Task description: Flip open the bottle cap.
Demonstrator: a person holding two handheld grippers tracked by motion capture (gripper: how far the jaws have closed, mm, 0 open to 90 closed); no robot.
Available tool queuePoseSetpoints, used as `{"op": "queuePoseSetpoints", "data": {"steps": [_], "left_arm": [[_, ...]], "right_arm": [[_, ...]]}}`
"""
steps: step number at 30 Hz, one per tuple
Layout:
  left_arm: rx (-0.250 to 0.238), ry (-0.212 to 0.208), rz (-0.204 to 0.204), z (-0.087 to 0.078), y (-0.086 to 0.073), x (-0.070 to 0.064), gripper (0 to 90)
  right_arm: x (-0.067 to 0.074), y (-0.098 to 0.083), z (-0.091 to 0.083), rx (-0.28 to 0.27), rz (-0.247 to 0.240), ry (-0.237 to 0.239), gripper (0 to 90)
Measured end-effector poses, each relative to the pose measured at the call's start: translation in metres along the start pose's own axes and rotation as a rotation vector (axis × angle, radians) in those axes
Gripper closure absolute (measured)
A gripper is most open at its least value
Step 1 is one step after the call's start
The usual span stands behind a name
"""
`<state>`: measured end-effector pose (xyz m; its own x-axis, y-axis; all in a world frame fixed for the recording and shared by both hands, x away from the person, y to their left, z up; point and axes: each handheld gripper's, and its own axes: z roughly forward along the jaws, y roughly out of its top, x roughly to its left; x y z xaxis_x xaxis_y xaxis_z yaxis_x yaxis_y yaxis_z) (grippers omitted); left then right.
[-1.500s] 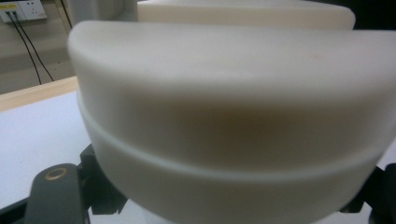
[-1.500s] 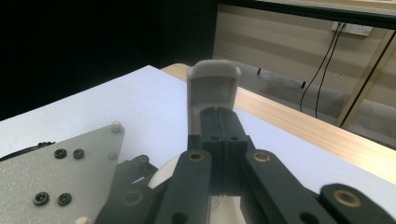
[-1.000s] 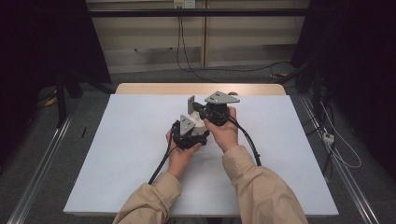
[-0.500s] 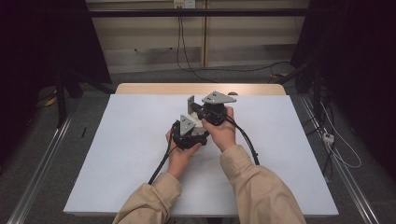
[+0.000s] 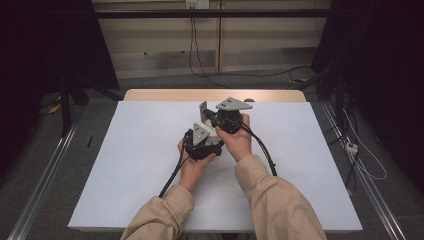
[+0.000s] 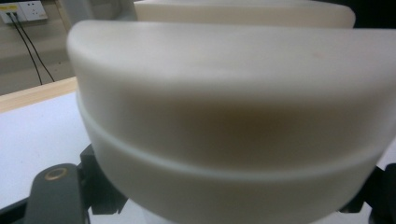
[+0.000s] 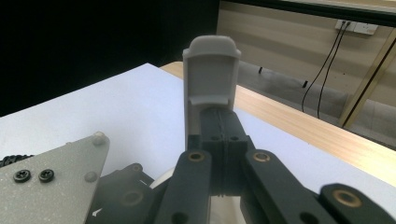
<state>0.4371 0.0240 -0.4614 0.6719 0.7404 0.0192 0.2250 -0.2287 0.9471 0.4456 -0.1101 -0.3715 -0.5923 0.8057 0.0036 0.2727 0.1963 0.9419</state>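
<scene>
Grippers at mid-table: left gripper (image 5: 201,142) and right gripper (image 5: 226,117) side by side over the white table (image 5: 125,165). Right jaws pressed together, pale fingertips (image 7: 212,79) upright. Left jaws closed on a blurred cream object (image 6: 229,121), its edges cut off.

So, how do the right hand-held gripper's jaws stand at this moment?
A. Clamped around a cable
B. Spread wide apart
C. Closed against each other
C: in the right gripper view the right hand-held gripper has its two black jaws meeting along the middle with no gap between them.
</scene>
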Motion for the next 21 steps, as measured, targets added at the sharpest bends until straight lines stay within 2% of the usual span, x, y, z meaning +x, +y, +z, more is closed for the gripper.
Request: {"op": "queuePoseSetpoints", "data": {"steps": [21], "left_arm": [[-0.003, 0.004, -0.002, 0.0002, -0.0002, -0.0013, 18.8]], "right_arm": [[0.0007, -0.0013, 0.0075, 0.016, -0.007, 0.006, 90.0]]}}
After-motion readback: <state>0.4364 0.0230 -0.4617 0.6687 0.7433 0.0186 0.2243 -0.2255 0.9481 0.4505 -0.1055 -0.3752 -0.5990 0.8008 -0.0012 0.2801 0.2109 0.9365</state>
